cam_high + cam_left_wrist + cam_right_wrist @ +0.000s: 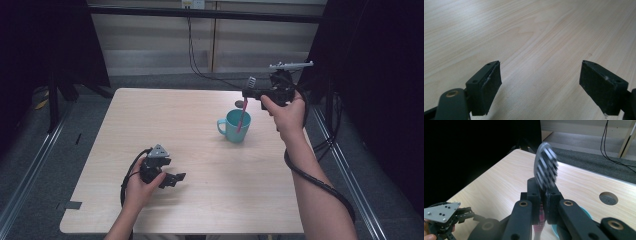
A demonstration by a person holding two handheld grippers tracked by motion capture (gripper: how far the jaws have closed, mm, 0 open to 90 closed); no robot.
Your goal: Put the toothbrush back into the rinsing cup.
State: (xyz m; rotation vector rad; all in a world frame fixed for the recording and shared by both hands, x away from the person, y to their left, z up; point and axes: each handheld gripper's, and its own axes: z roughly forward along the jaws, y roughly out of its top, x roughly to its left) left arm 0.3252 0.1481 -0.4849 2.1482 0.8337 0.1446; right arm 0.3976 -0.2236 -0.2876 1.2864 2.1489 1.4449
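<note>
- Over the far-right bench, our right claw is clenched on a pink toothbrush, its lower end dipping into the teal cup.
- Step looks like lifting it out or seating it; next move needs a straight vertical path, or the cup tips.
- Left claw rests released, near left.
- Pale wood top, dark curtains, grey floor.

no readable text, labels or numbers

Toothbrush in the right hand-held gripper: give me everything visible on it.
The toothbrush has a pink handle and a grey head with pale bristles, plastic by the look. The right hand-held gripper is shut on its neck, head up. It hangs tilted, its lower end inside the teal cup; contact with the cup is unclear.
</note>
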